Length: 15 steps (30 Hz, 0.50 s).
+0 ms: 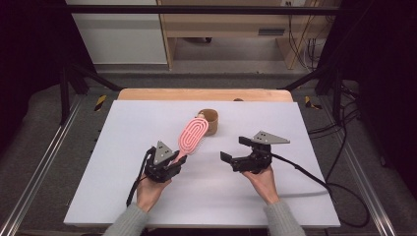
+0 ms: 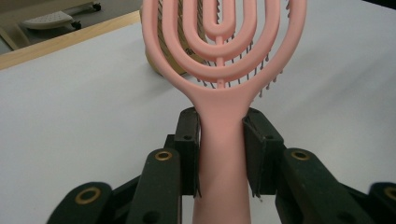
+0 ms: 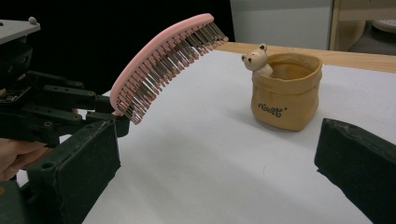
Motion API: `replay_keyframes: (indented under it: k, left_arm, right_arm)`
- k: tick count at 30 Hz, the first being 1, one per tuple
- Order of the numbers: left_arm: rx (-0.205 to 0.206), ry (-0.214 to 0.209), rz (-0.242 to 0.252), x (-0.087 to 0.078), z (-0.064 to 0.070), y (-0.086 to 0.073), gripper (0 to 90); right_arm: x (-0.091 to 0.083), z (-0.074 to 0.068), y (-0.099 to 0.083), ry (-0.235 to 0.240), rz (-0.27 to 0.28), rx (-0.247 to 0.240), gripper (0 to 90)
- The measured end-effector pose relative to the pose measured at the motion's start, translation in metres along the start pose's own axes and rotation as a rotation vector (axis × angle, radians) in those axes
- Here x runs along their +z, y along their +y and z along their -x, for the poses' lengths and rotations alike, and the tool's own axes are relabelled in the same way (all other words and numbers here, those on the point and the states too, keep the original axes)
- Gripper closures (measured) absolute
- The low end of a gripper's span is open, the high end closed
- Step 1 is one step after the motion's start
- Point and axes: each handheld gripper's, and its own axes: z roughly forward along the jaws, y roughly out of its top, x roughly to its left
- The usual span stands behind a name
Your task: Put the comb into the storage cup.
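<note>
Pointing up toward the pot [image 1: 210, 121], hairbrush [image 1: 192, 135] in left claw [image 1: 172, 160].

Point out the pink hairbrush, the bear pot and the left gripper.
pink hairbrush [image 2: 223, 154]: left gripper view, on its handle.
bear pot [image 3: 285, 100]: right gripper view, on its front wall.
left gripper [image 1: 173, 161]: high view, midway between its fingertips at the handle.

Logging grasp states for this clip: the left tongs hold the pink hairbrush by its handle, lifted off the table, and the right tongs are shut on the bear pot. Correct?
Not quite. The right tongs are open and hold nothing; the right gripper view shows the bear pot standing apart on the table. The left tongs do grip the pink hairbrush by its handle, lifted.
</note>
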Motion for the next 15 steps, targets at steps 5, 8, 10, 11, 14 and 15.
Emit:
replay_keyframes:
  k: [5,8,10,11,14,15]
  left_arm:
    - [0.004,-0.001,0.005,0.001,0.002,0.003,69.1]
    - [0.002,-0.002,0.012,0.002,0.003,0.006,69.1]
    - [0.0,-0.005,0.014,0.003,0.005,0.007,69.2]
    - [0.002,-0.005,0.014,0.003,0.005,0.007,69.2]
    - [0.007,-0.006,0.013,0.005,0.008,0.008,69.2]
    - [0.008,-0.006,0.012,0.005,0.008,0.008,69.2]
  right_arm:
    - [0.004,-0.003,0.004,0.012,0.008,0.005,0.5]
    - [0.005,-0.004,0.006,0.011,0.013,0.007,0.5]
    - [0.006,-0.005,0.008,0.012,0.013,0.005,0.5]
    - [0.007,-0.006,0.009,0.014,0.016,0.007,0.5]
    - [0.009,-0.008,0.011,0.015,0.016,0.006,0.5]
    - [0.009,-0.009,0.012,0.018,0.018,0.004,0.6]
